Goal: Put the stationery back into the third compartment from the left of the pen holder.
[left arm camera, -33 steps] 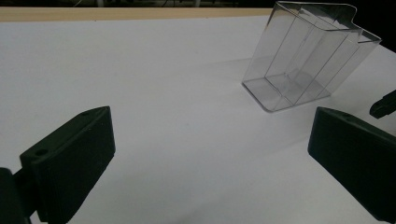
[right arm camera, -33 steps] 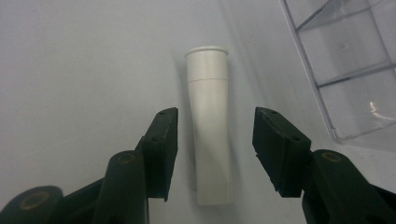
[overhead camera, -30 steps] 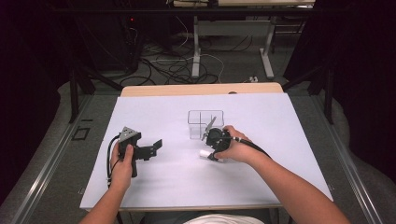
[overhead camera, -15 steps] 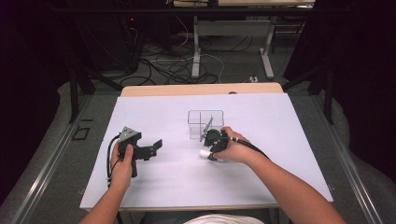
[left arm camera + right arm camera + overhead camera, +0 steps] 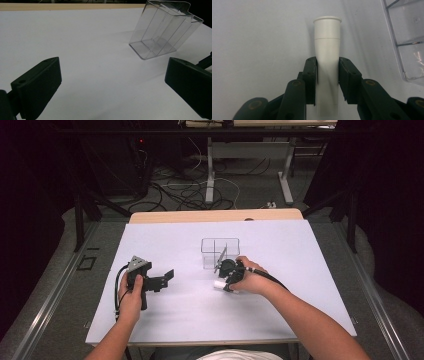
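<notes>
My right tool [image 5: 327,75] had just been closing, and its two black pads pressed on either flank of a small white plastic tube with a flared rim [image 5: 327,45], which lay on the white tabletop [image 5: 280,250] and pointed away from the tool. A clear plastic box with inner dividers [image 5: 220,252] stood just beyond that tool, close to it. My left tool [image 5: 162,279] rested well apart to the side, jaws wide with nothing between them, aimed toward the box.
</notes>
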`<state>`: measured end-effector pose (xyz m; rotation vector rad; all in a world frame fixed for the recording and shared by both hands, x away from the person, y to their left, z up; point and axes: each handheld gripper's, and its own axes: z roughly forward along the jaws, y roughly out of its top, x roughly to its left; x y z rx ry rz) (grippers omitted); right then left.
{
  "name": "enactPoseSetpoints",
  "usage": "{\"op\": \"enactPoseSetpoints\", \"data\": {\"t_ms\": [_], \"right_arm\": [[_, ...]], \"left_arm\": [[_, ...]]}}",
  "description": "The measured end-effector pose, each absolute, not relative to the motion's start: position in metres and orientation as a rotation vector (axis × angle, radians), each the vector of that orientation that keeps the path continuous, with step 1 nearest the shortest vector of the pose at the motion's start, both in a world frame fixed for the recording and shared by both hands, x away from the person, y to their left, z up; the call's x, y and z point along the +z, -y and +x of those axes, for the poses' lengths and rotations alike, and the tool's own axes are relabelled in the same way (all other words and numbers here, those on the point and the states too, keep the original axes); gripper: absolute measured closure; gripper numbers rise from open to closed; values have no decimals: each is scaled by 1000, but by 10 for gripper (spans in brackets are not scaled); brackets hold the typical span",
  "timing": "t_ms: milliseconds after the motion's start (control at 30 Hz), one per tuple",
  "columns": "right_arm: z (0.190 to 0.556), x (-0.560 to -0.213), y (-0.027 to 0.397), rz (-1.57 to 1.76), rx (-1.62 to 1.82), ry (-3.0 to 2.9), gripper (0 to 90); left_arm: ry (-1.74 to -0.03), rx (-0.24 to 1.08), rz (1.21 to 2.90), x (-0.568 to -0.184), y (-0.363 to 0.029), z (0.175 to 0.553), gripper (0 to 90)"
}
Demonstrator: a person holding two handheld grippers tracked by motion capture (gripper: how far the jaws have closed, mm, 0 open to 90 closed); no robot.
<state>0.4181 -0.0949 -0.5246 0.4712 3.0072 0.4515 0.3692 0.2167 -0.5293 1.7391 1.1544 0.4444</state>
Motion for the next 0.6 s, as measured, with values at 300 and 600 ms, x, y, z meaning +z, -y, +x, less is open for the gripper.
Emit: {"op": "enactPoseSetpoints", "data": {"t_ms": [300, 600], "right_arm": [[417, -524, 93, 440, 438, -3002, 693], [416, -519, 97, 472, 480, -2980, 693]], "left_arm": [[-1154, 444, 1739, -529, -216, 369, 6], [-1155, 444, 1740, -530, -216, 369, 5]]}}
